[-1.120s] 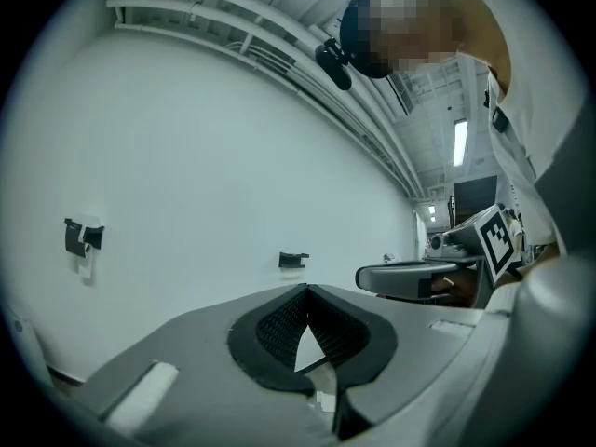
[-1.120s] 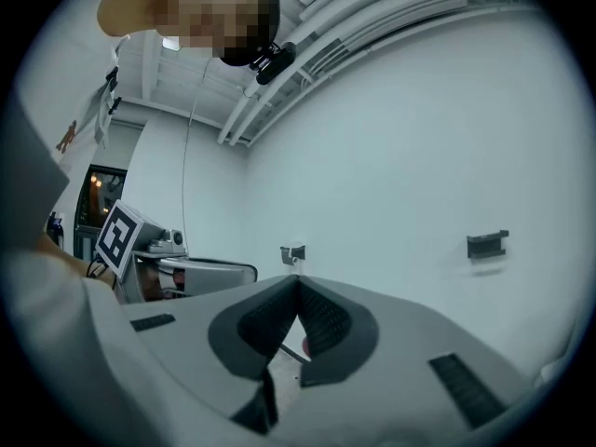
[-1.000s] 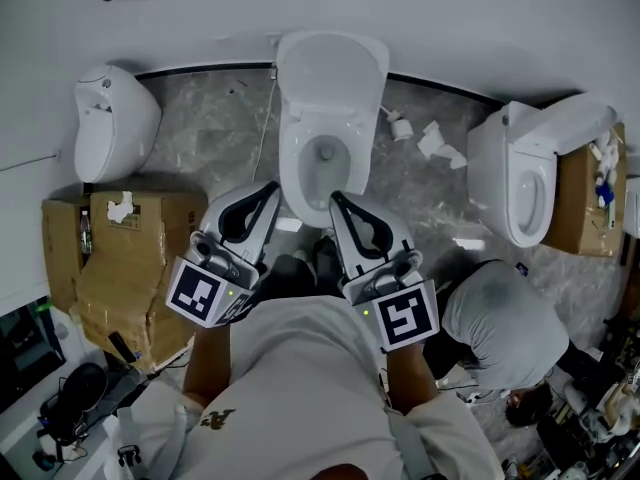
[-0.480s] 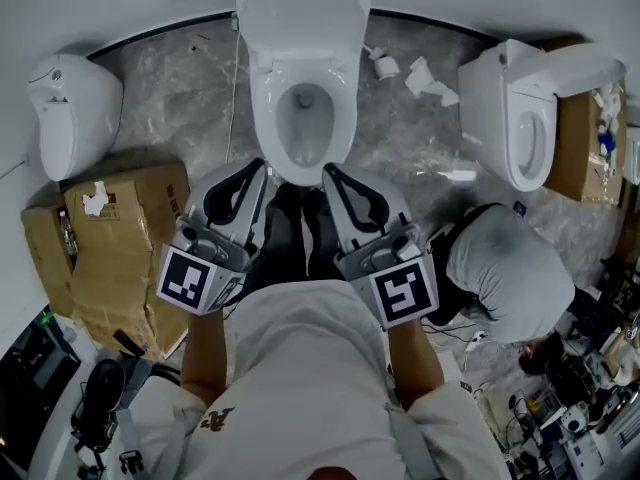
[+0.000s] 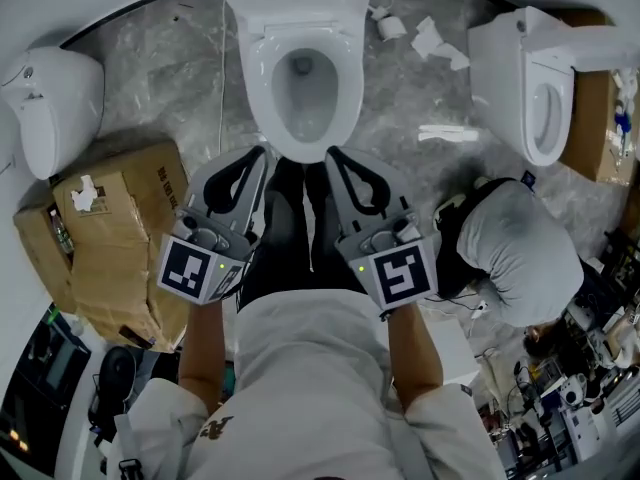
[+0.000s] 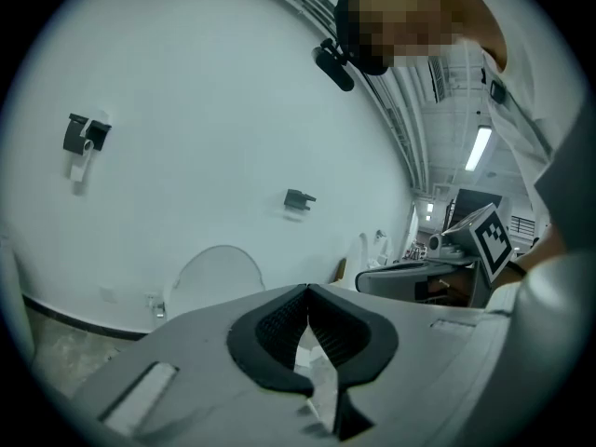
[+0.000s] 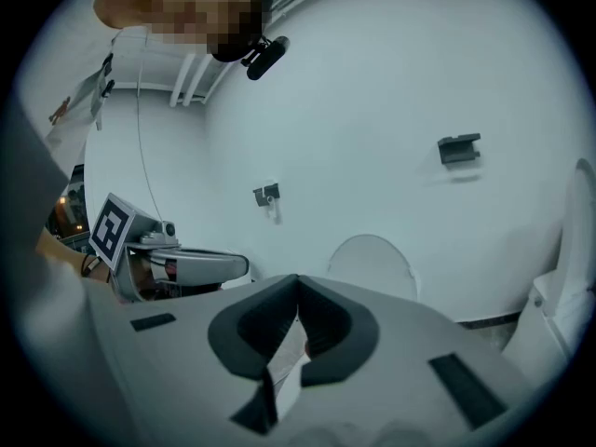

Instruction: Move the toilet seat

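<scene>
Toilet seat (image 5: 256,78) lies round the bowl of the middle toilet (image 5: 300,143) at the back wall, lid (image 6: 216,277) raised. Left gripper (image 5: 262,153) and right gripper (image 5: 330,154) are just short of the bowl, both jaws pressed together, empty. Three toilets: left one (image 5: 50,108), right one (image 5: 535,88). Two cardboard boxes (image 5: 115,228) (image 5: 592,118). One crouching person (image 5: 520,253) is beside the right gripper. Paper scraps (image 5: 425,38) lie on the floor.

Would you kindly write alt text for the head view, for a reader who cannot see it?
Seen from above, a person aims the left gripper and right gripper, both shut and empty, at an open white toilet just ahead. Cardboard boxes lie to the left; another person crouches to the right.
</scene>
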`<move>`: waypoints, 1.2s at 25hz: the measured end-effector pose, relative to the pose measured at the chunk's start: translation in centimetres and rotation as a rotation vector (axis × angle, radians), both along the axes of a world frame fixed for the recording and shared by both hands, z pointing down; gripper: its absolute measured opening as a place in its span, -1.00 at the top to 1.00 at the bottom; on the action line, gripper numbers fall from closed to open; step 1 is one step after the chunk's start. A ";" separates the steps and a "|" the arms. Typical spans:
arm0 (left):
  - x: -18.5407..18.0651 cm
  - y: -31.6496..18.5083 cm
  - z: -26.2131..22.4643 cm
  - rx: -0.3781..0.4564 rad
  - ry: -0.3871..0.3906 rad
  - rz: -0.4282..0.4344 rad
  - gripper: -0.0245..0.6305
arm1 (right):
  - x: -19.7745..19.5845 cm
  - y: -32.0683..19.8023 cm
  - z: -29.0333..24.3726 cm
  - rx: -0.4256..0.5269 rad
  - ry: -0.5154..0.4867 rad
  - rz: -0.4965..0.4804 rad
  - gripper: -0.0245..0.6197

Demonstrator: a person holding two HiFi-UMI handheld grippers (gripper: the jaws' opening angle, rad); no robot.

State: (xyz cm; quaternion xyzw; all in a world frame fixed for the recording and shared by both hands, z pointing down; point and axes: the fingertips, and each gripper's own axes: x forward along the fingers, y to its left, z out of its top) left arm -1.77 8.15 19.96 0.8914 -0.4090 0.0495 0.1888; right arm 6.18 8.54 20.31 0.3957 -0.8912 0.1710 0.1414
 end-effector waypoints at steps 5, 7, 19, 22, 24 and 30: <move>-0.3 -0.5 5.1 -0.030 -0.031 0.025 0.89 | 0.1 -1.0 4.8 -0.029 0.011 0.016 0.91; -0.5 -0.2 7.2 -0.048 -0.041 0.031 0.85 | 0.0 -0.8 7.0 -0.055 0.012 0.023 0.91; -0.5 1.0 20.1 -0.170 -0.069 0.041 0.70 | 1.3 0.9 20.2 -0.192 0.064 0.041 0.90; -0.7 1.6 22.7 -0.198 -0.070 0.046 0.63 | 1.4 1.2 22.9 -0.215 0.068 0.049 0.90; -0.9 2.1 24.4 -0.219 -0.077 0.048 0.63 | 1.5 1.4 24.6 -0.230 0.069 0.061 0.90; -1.2 3.4 29.7 -0.283 -0.103 0.059 0.56 | 1.3 2.6 28.9 -0.280 0.075 0.064 0.90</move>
